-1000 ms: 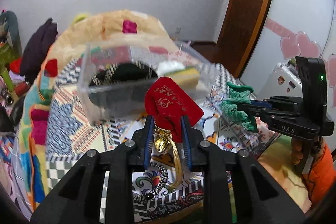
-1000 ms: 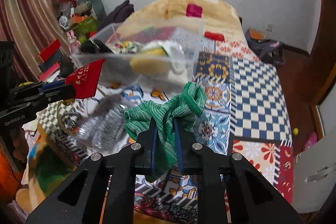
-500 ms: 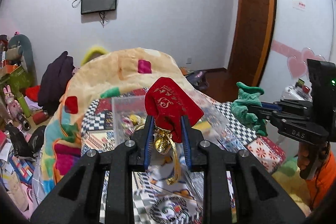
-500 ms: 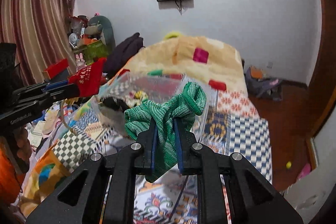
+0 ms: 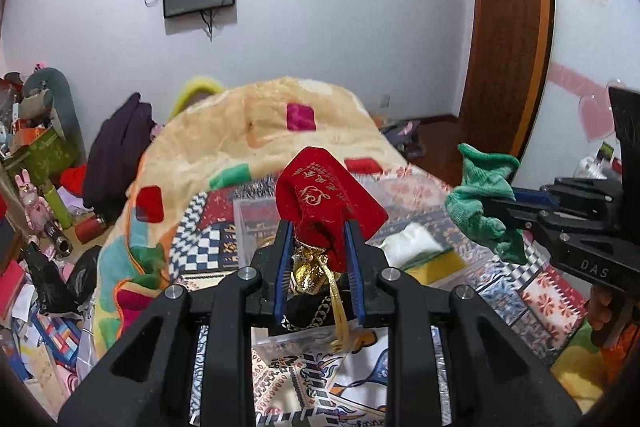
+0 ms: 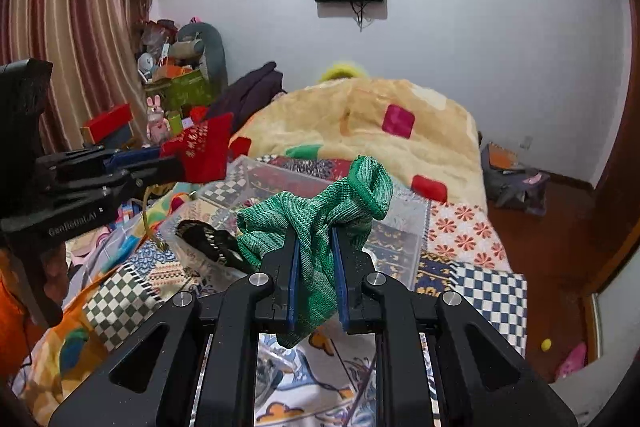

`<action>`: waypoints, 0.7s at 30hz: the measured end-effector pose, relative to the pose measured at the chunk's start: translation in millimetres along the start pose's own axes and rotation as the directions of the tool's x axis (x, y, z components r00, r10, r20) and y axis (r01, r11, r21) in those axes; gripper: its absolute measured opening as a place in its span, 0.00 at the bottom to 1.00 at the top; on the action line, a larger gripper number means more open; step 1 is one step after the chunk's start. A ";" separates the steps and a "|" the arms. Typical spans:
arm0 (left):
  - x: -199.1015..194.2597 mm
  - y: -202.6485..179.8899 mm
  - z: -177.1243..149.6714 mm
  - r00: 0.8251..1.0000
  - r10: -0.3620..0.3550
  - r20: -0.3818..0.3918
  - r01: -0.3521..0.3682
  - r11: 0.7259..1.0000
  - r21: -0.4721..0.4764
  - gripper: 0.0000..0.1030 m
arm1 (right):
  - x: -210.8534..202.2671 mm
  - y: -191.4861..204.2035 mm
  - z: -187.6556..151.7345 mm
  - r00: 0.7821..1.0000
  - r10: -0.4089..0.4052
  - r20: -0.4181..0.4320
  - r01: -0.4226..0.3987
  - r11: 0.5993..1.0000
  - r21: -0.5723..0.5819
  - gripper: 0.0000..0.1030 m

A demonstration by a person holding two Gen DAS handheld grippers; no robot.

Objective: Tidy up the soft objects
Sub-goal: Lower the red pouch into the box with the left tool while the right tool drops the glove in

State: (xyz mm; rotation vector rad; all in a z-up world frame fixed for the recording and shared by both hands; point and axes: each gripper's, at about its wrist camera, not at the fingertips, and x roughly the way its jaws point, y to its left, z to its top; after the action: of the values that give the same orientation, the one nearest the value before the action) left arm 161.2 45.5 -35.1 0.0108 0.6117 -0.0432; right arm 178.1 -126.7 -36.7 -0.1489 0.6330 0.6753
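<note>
My left gripper point(image 5: 318, 227) is shut on a red pouch point(image 5: 320, 195) with gold lettering and a gold tassel hanging below. It also shows in the right wrist view point(image 6: 200, 151) at the left. My right gripper point(image 6: 314, 235) is shut on a green knitted cloth point(image 6: 320, 211), which also shows at the right of the left wrist view point(image 5: 480, 203). Both are held above a clear plastic bin point(image 6: 248, 187) on the bed. The bin holds a yellow sponge with a white top point(image 5: 420, 251) and a black item point(image 6: 208, 239).
A patterned quilt point(image 6: 472, 239) covers the bed, with a heaped yellow blanket point(image 6: 380, 123) behind the bin. Clutter and toys point(image 6: 172, 83) stand at the left by the curtain. A wooden door point(image 5: 508, 27) is at the right.
Both grippers rose and tilted up with their loads. The bin dropped lower in both views and the wall screens came into sight.
</note>
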 end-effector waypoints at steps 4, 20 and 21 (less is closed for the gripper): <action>28.4 1.0 -6.2 0.997 -0.031 -0.070 0.031 1.000 -0.003 0.24 | 25.1 -4.1 -3.5 0.999 0.007 -0.053 -0.006 1.000 0.015 0.13; 46.3 -0.4 -11.0 0.991 -0.056 -0.123 0.054 0.998 -0.020 0.51 | 49.0 -14.2 -16.0 0.992 -0.029 -0.122 0.037 0.998 0.057 0.53; 40.9 -1.0 -10.4 0.993 -0.048 -0.112 0.047 0.999 -0.015 0.54 | 43.1 -12.8 -14.5 0.993 -0.034 -0.113 0.040 0.998 0.055 0.56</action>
State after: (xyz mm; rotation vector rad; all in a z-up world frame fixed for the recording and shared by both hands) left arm 188.7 43.2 -67.1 -0.0136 0.7251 -0.0852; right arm 204.8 -118.3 -74.6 -0.1462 0.7548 0.6158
